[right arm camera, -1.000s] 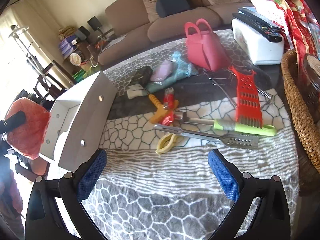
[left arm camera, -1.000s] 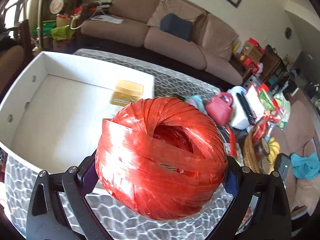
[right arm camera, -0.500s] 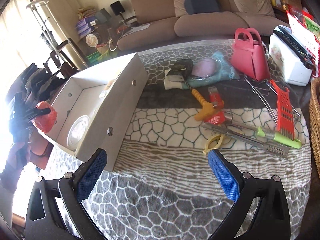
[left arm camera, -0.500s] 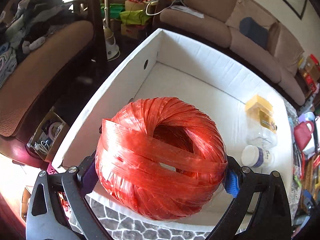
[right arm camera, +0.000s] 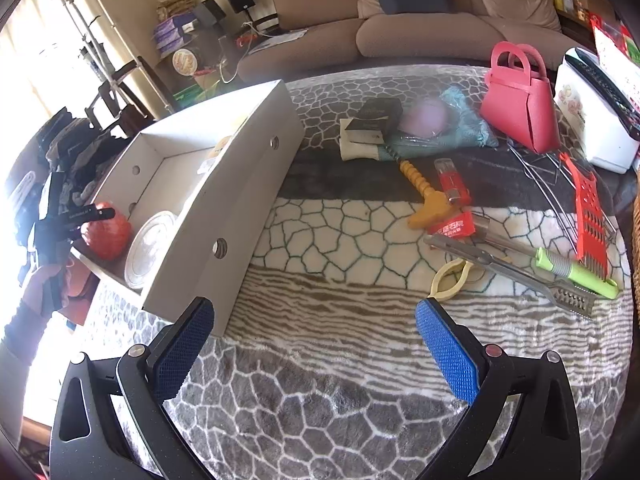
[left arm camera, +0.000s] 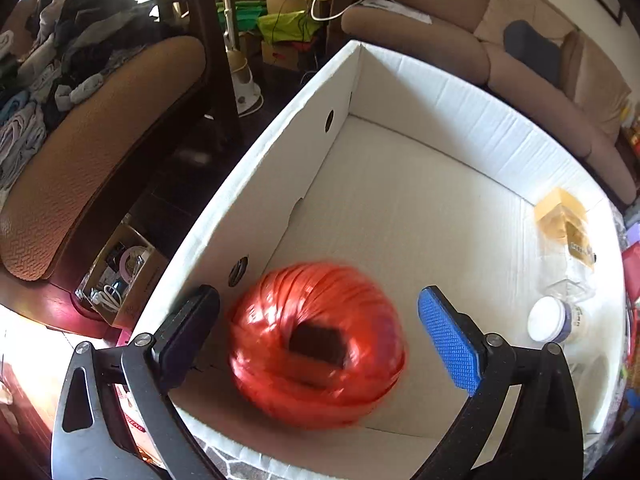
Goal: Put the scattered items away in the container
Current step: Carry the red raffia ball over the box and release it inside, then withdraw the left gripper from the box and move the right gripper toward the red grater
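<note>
- The red twine ball [left arm camera: 316,346], glossy wound plastic strips with a dark hollow core, is blurred and lies in the near corner of the white corrugated cardboard box [left arm camera: 440,120].
- The left gripper [left arm camera: 320,320] is spread wide, holding nothing; the ball sits between its pads, touching neither.
- At 3 o'clock in the box: a white-lidded jar [left arm camera: 550,320] and a yellow packet [left arm camera: 564,220].
- The right gripper [right arm camera: 314,344] gapes empty over the plush, cobble-patterned cloth [right arm camera: 320,400]; a red grater [right arm camera: 590,212] is at 2 o'clock.

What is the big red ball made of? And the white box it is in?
The red ball looks like shiny plastic twine wound round and round; its glossy flat bands suggest that, though it is blurred here. The white box looks like corrugated cardboard with a matt finish: fine ribbed lines run along its walls and small round holes are punched through them.
</note>
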